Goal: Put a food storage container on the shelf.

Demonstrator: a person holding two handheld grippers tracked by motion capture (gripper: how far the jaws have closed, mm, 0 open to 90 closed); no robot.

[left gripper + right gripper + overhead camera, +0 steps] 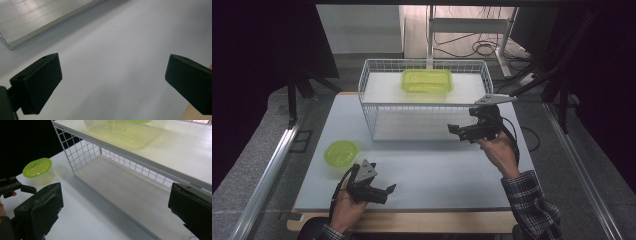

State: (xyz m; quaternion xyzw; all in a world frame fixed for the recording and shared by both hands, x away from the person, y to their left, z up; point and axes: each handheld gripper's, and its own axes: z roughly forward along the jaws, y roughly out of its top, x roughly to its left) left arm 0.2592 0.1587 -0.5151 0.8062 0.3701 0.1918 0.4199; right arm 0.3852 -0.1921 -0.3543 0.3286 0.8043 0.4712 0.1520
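A white wire rack (372, 107) with two white shelves stands at the back of the table. On its top shelf lies a clear yellow-green rectangular container (427, 81) (125, 132). A round tub with a green lid (341, 152) (38, 170) sits on the table at the left, in front of the rack. My right gripper (455, 132) (115, 212) hovers open before the rack's lower shelf (125, 192), nothing between its jaws. My left gripper (388, 194) (112, 82) rests low near the front left of the table, open and empty, right of the round tub.
The pale table top (437, 175) has a wooden front edge (412, 220). A metal rail (272, 165) runs along the floor at the left. A white stand and loose cables (477, 47) lie behind the rack. A pale board's bright edge (37, 22) crosses the left gripper view.
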